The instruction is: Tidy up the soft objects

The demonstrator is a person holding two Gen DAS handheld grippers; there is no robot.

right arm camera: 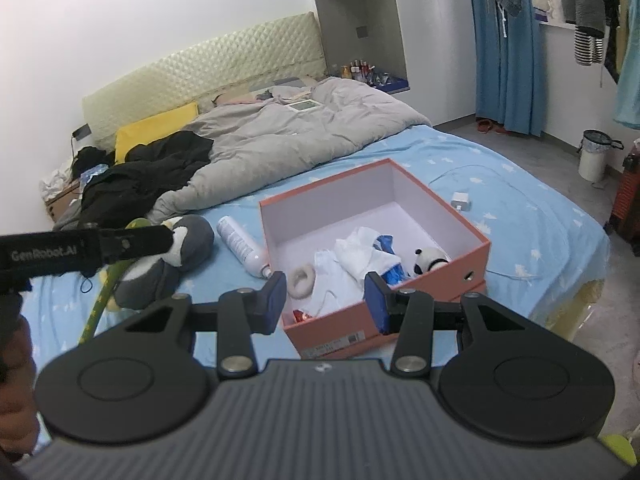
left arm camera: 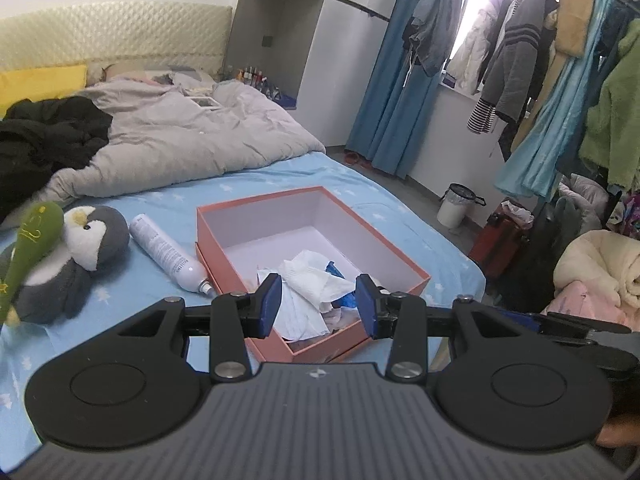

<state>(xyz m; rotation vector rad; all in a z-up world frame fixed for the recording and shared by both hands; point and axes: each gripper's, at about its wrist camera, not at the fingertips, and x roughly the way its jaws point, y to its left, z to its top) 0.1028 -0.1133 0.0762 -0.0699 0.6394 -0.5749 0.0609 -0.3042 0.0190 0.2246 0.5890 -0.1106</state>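
Observation:
An open orange box point(left arm camera: 404, 258) point(right arm camera: 472, 226) sits on the blue bed sheet. It holds white cloths point(left arm camera: 308, 276) point(right arm camera: 356, 256), a small panda toy point(right arm camera: 428, 258) and a pale ring point(right arm camera: 301, 280). A grey penguin plush point(left arm camera: 86, 240) point(right arm camera: 180, 248) with a green soft toy point(left arm camera: 28, 244) point(right arm camera: 100, 300) lies left of the box, beside a white spray bottle point(left arm camera: 168, 254) point(right arm camera: 242, 246). My left gripper point(left arm camera: 318, 306) is open and empty above the box's near end. My right gripper point(right arm camera: 326, 300) is open and empty above the box's near corner. The left gripper's body shows in the right wrist view point(right arm camera: 80, 250).
A grey duvet point(left arm camera: 192, 128) point(right arm camera: 288, 136) and black clothes point(left arm camera: 48, 132) point(right arm camera: 148, 172) cover the far bed. A white charger point(right arm camera: 461, 201) lies right of the box. Hanging clothes point(left arm camera: 560, 72), a white bin point(left arm camera: 454, 204) point(right arm camera: 594, 154) and piled laundry point(left arm camera: 600, 276) stand to the right.

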